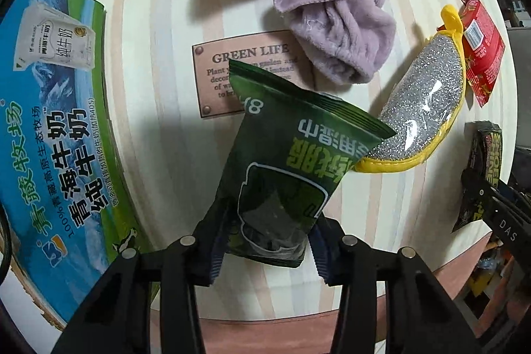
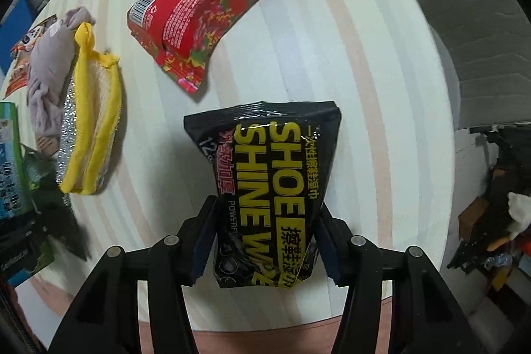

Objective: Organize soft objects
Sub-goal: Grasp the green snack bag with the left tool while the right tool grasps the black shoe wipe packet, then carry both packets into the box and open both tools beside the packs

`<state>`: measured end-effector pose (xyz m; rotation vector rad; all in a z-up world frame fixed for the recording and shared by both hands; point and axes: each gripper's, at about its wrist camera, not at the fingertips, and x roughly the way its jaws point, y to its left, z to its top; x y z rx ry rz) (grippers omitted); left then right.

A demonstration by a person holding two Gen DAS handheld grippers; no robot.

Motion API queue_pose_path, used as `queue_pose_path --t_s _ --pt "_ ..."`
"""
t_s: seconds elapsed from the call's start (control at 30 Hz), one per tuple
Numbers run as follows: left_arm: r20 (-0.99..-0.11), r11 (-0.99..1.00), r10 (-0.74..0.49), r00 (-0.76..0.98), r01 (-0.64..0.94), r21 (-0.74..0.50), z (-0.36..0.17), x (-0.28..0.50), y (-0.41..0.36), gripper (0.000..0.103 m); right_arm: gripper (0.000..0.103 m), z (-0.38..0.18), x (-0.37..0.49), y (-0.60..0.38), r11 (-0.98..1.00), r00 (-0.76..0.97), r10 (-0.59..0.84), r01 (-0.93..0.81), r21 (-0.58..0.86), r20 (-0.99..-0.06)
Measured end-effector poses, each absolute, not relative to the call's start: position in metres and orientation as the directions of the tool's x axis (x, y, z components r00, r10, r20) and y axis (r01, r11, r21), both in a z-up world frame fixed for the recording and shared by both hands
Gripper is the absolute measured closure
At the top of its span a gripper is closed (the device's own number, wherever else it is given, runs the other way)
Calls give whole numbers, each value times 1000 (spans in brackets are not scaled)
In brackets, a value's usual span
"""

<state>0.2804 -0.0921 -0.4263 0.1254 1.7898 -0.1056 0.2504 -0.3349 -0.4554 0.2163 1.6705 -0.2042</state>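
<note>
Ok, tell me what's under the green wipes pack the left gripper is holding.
The green wipes pack covers part of the GREEN LIFE plaque, hiding the ends of its text lines, and the lower end of the silver-and-yellow scrub pad. Anything else beneath is hidden.

Left gripper point(image 1: 265, 241), right gripper point(image 2: 265, 241) — both clamped
</note>
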Motion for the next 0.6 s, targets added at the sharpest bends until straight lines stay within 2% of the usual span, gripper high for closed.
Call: queue_pose_path --t_s 0.03,0.13,0.27,0.43,0.6 --pt "-978 990 27 -209 140 -3 -424 280 -93 65 57 -449 252 -326 966 -102 15 258 -12 -995" --pt "-984 992 7 -181 124 -16 -404 271 -96 70 61 -446 246 -323 971 -107 -8 239 -34 -994" --pt "-988 990 -89 -123 96 -101 -364 252 -90 72 62 -424 236 -304 974 -64 43 225 28 -997" --pt "-979 974 -200 -37 97 -203 -296 221 -77 73 62 -360 220 -265 968 41 171 179 175 -984" --pt "-962 962 -267 62 70 -263 -231 221 -16 73 62 -286 214 -201 950 126 285 92 297 -950"
